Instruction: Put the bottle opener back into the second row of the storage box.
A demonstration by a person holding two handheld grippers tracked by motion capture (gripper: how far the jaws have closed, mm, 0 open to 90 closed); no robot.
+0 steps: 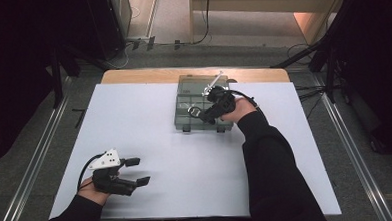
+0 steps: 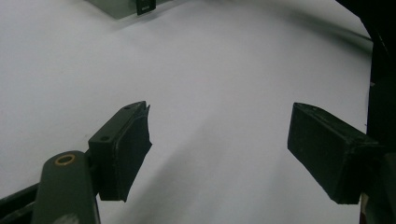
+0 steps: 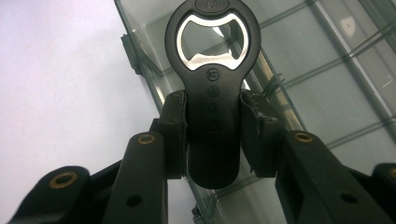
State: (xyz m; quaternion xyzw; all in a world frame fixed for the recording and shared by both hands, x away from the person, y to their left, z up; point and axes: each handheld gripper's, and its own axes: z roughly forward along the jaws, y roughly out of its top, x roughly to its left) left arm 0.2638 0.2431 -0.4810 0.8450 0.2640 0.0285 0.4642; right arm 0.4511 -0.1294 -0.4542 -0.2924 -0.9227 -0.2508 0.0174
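Tool (image 3: pixel 212 135) with opener (image 3: pixel 213 70) over box edge (image 3: pixel 140 56)

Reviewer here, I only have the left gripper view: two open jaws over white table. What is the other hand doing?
Observer: The right claw is shut on a black bottle opener.
Operator: Where is it holding that?
Observer: Over the near edge of a clear compartment box at the far side of the table.
Operator: Anything else by that box?
Observer: In the high view a shiny metal tool lies on the box, just beyond the hand.
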